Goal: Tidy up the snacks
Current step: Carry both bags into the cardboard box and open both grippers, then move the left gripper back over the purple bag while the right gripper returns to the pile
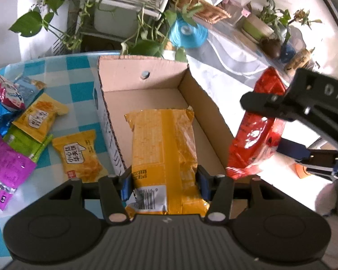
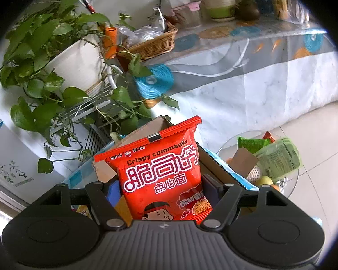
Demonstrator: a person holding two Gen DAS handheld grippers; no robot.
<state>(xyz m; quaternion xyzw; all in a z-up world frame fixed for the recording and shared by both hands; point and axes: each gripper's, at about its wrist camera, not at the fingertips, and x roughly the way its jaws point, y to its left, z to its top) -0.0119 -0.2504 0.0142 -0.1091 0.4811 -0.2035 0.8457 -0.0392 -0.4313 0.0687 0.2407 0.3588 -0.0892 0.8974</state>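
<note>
My left gripper (image 1: 164, 180) has a yellow snack packet (image 1: 163, 155) between its two blue pads, which seem to touch the packet on both sides, so I read it as held. This packet hangs over the inside of the open cardboard box (image 1: 146, 83), with its far end low near the box floor; I cannot tell if it already rests there. The side with the barcode looks at my camera.

My right gripper (image 2: 163, 191) is closed on a red noodle snack bag (image 2: 163, 175). The bag stands up between the jaws, with its printed face toward the right wrist camera. In the left wrist view I see the same red bag (image 1: 256, 130) in the right gripper (image 1: 270, 112), just beside the right wall of the box and higher than its rim.

The box stands on a table with a blue and white checked cloth (image 1: 76, 83). On the cloth, left of the box, more snacks lie loose: two small yellow packets (image 1: 83, 157) (image 1: 39, 117), a green one (image 1: 27, 144), a purple one (image 1: 6, 159) and a pink and blue one (image 1: 9, 90).

Behind the table are green leafy plants (image 2: 40, 45) and a wicker basket (image 2: 155, 42).
</note>
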